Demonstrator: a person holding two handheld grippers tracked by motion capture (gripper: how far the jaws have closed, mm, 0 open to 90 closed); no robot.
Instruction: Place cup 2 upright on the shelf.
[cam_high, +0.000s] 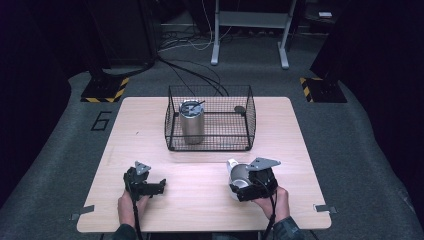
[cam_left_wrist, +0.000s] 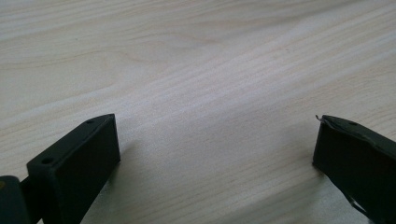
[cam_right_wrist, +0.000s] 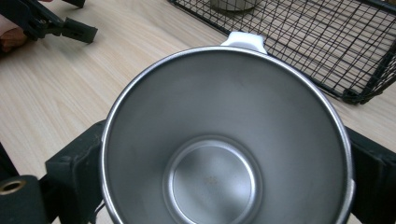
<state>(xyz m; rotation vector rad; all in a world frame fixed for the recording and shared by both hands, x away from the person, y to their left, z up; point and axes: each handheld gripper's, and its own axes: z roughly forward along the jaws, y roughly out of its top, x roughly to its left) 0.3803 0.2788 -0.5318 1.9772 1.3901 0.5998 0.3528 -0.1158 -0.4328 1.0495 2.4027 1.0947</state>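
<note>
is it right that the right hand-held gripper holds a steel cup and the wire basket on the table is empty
Not quite: the wire basket is not empty. The high view shows a steel tumbler standing inside it. The right hand-held gripper does hold a steel cup.

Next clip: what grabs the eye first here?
The black wire basket at the table's far middle, with a lidded steel tumbler standing upright inside. Nearer, the right gripper is shut on an open steel cup, whose shiny empty inside faces its camera. The left gripper rests open on the bare wooden table.
</note>
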